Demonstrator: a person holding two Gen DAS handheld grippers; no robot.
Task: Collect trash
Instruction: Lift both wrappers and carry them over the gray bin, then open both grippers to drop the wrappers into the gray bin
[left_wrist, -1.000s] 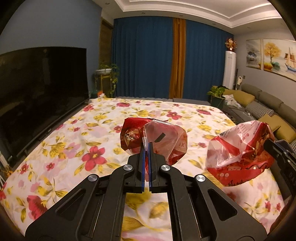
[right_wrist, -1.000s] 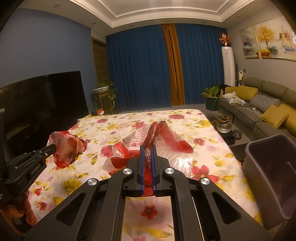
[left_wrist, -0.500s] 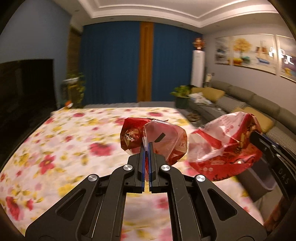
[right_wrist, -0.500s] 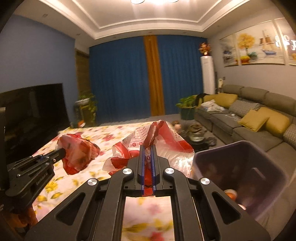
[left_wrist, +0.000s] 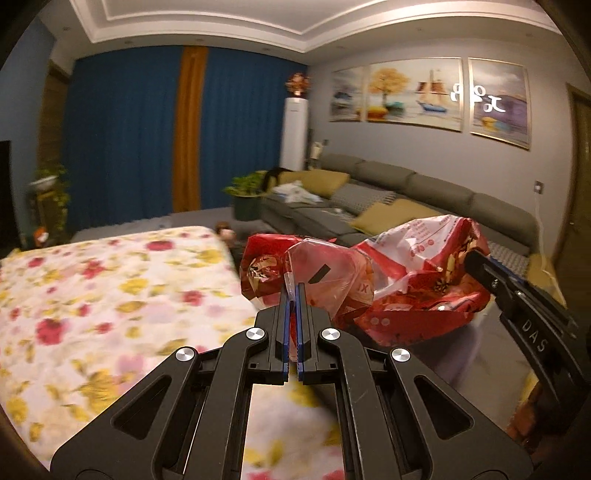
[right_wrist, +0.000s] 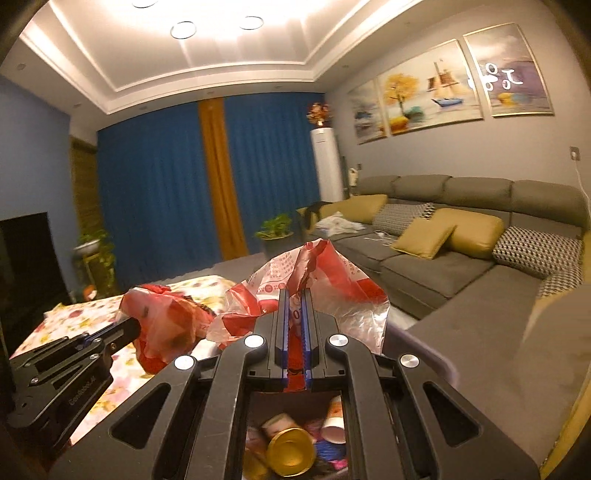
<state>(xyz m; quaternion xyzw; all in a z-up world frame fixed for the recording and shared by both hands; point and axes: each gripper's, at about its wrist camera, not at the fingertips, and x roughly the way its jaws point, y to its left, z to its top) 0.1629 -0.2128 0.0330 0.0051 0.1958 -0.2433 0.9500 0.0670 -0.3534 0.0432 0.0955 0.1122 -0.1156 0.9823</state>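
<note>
Both crumpled wrappers (left_wrist: 306, 273) (right_wrist: 317, 284) look light, soft and crinkly (slippery film); each gripper (left_wrist: 292, 295) (right_wrist: 295, 310) pinches 1 fold, jaws nearly shut, above the bin (right_wrist: 436, 360).

Blue curtains (right_wrist: 155, 192) with orange strip (right_wrist: 221, 177), grey sofa (right_wrist: 443, 266) with mustard cushions (right_wrist: 424, 236), three paintings (right_wrist: 450, 81) on grey wall, white AC tower (right_wrist: 327, 162), recessed ceiling lights (right_wrist: 183, 28), floral-cloth table (left_wrist: 92, 295).
</note>
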